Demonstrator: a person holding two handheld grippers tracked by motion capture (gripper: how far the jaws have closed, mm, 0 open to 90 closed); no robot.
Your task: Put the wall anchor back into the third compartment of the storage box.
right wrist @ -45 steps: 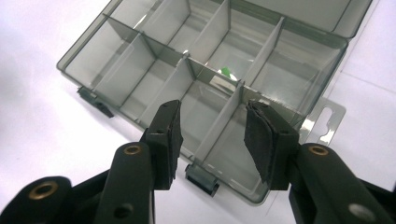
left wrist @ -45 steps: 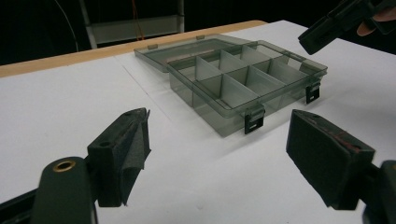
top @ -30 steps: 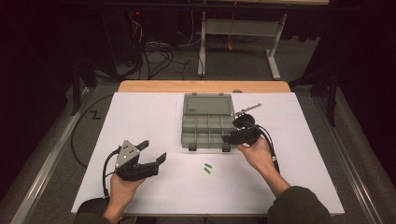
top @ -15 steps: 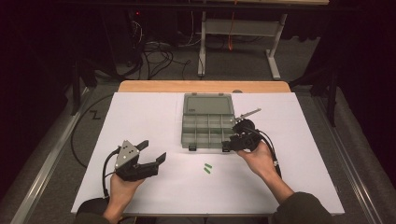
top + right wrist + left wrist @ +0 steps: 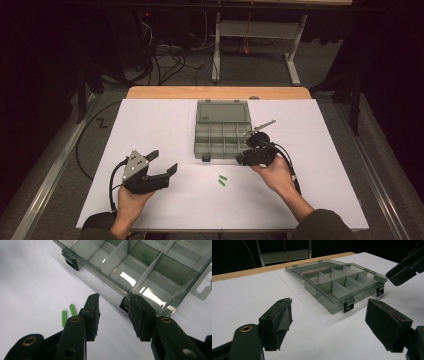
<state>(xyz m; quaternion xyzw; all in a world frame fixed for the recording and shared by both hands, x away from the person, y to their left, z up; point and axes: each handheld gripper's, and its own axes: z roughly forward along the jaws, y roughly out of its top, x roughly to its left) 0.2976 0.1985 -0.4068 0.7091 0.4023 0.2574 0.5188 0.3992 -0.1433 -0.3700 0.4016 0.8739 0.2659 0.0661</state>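
A smoky clear compartment box [image 5: 222,136] lies open at mid table, its lid folded flat behind it. My right gripper [image 5: 242,159] hovers at the box's front right corner, jaws apart; they have just been closing, with nothing between them. In the right gripper view the gripper [image 5: 113,299] points at the box's front wall [image 5: 105,277], near a black latch [image 5: 71,263]. One green piece [image 5: 147,256] lies in a compartment. Two green pieces [image 5: 222,180] lie on the white sheet in front of the box. My left gripper [image 5: 164,162] rests low at the left, wide open and empty.
White sheet [image 5: 165,125] covers the table; a wooden edge [image 5: 215,92] shows at the back. In the left gripper view the box [image 5: 342,282] sits ahead and the other gripper's jaw [image 5: 403,273] hangs at top right. Cables and a metal frame [image 5: 255,30] stand beyond.
My right gripper has drifted a little toward the person and left, along the box's front right corner, and its jaws have narrowed. The left gripper has stayed put.
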